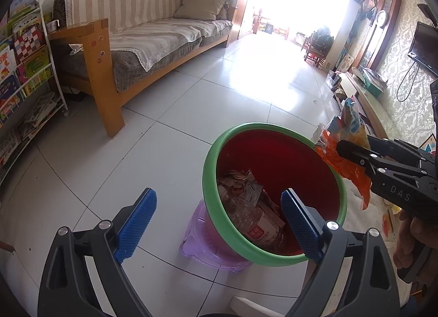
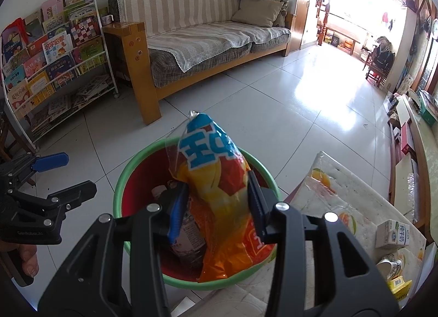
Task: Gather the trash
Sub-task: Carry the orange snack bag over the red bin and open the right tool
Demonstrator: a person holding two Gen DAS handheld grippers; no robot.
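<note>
From the left wrist camera, the left tongs point(image 1: 219, 223) stand wide apart with nothing between the blue pads; the bin point(image 1: 216, 207), red inside with a green rim, sits just below and ahead of them, one pad over the floor outside the rim and the other over the mouth, where a plastic bottle point(image 1: 257, 223) and scraps of paper already lie. The right tongs point(image 1: 353, 155) come in from the right at the far rim, with the orange snack bag point(image 1: 342, 163) hanging at the rim's edge. From the right wrist camera, the right tongs point(image 2: 216, 207) are closed partway onto the snack bag point(image 2: 219, 196), the pads pressing its middle from both sides. The bag's long axis runs along the fingers, its blue top ahead and its orange tail trailing back underneath. The bin point(image 2: 120, 180) lies directly beneath, so the right hand is plainly the nearer one, and I'd judge a simple release would drop it in. The left tongs point(image 2: 54, 171) hang empty off to the left, clear of the rim.
</note>
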